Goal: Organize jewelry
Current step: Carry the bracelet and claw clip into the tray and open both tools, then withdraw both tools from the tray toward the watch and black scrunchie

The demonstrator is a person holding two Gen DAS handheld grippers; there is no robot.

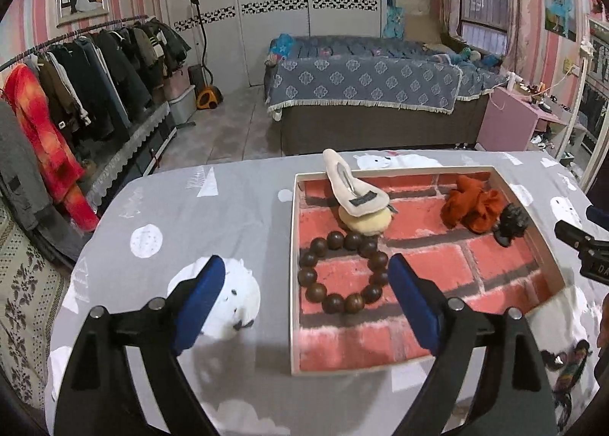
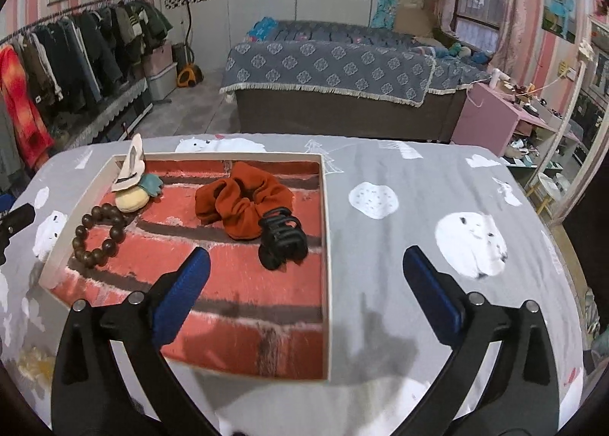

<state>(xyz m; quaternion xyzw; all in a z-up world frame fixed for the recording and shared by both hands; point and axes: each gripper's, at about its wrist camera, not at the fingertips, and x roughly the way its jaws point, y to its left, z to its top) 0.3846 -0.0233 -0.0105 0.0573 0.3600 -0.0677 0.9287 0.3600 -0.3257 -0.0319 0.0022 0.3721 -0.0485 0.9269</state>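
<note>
A shallow white tray [image 1: 292,245] with a red brick-pattern floor lies on the grey tablecloth; it also shows in the right wrist view [image 2: 328,230]. In it lie a dark wooden bead bracelet [image 1: 344,272] [image 2: 99,232], an orange scrunchie [image 1: 475,207] [image 2: 243,198], a black claw clip [image 1: 512,225] [image 2: 281,243], a beige hair clip [image 1: 356,188] [image 2: 131,165] and a cream puff [image 1: 365,222] [image 2: 132,200]. My left gripper [image 1: 306,280] is open and empty, above the tray's left edge by the bracelet. My right gripper [image 2: 306,276] is open and empty over the tray's right edge.
A colourful item [image 1: 571,367] lies on the cloth right of the tray, near the table's front. A yellowish thing [image 2: 36,363] lies at the front left. Beyond the table stand a bed [image 1: 365,93], a clothes rack [image 1: 76,85] and a pink desk [image 1: 514,120].
</note>
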